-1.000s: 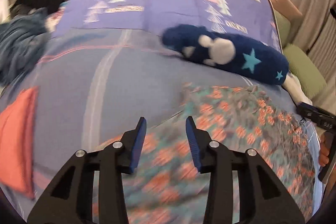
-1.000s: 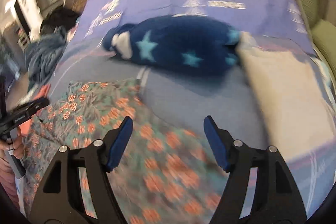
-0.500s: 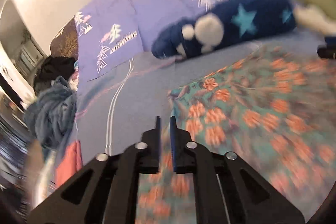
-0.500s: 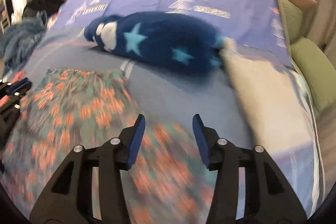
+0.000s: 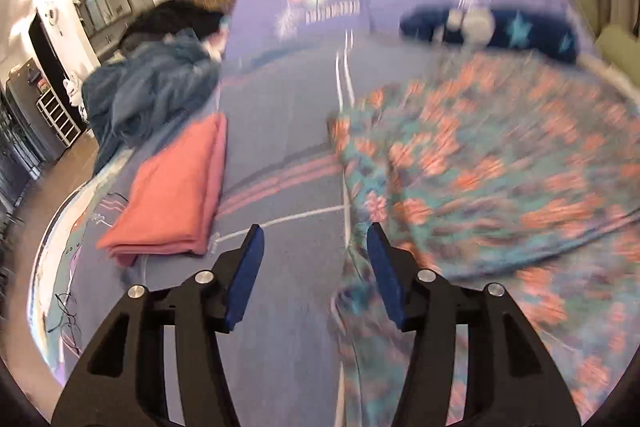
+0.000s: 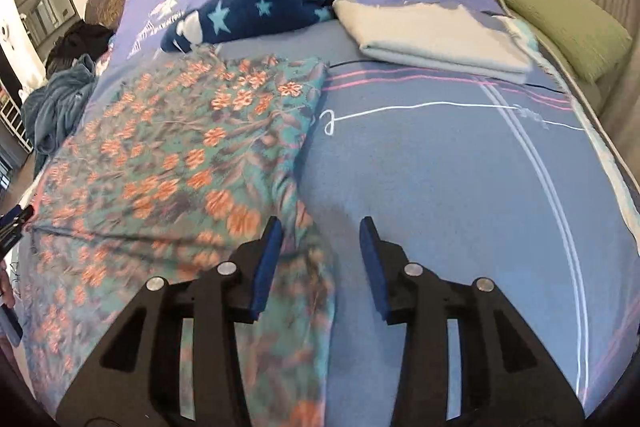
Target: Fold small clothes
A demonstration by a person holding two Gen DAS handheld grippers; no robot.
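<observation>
Both grippers have parted since half a second ago: the left gripper (image 5: 316, 247), then nearly pinched together, now gapes wide and empty above the bedsheet (image 5: 280, 131), by the left edge of the floral cloth (image 5: 480, 163). Over the cloth's right edge, the right gripper (image 6: 320, 239) is also spread wide, gripping nothing. The cloth (image 6: 180, 147) lies flat on the sheet (image 6: 440, 167), between a folded pink cloth (image 5: 176, 195) and a folded grey cloth (image 6: 432, 39), near a navy star toy (image 6: 256, 11).
</observation>
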